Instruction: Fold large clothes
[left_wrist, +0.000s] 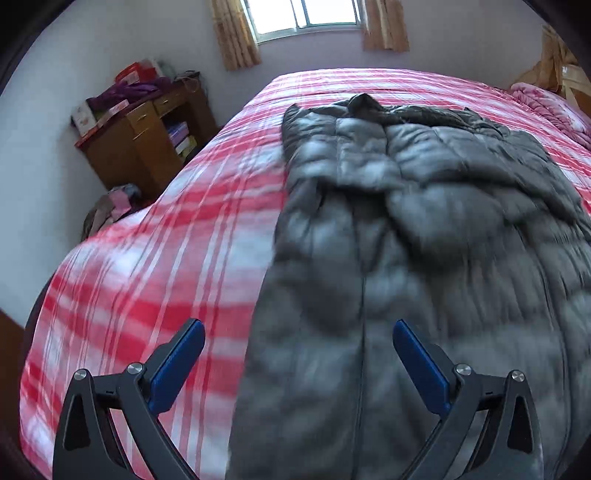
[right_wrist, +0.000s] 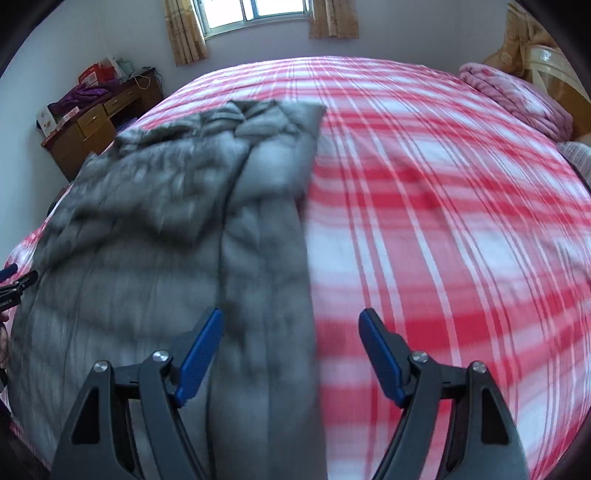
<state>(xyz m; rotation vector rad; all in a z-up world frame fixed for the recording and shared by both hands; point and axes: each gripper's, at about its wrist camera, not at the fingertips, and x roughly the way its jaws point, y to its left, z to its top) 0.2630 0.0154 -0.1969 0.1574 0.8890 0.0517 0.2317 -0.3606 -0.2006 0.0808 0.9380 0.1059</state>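
Observation:
A grey quilted down coat (left_wrist: 424, 236) lies lengthwise on the bed, its sides folded inward into a long strip, collar toward the window. My left gripper (left_wrist: 297, 328) hangs open above the coat's near left edge, with nothing between its blue pads (left_wrist: 177, 365). In the right wrist view the same coat (right_wrist: 177, 229) fills the left half. My right gripper (right_wrist: 291, 317) is open over the coat's near right edge and holds nothing. The left gripper's tip (right_wrist: 11, 275) shows at the far left border of that view. Both pictures are motion-blurred.
The bed wears a red and white plaid sheet (right_wrist: 443, 221). A pink folded blanket (right_wrist: 517, 99) lies at the far right by the headboard. A wooden cabinet (left_wrist: 147, 136) piled with boxes and clothes stands left of the bed. A curtained window (left_wrist: 306, 18) is behind.

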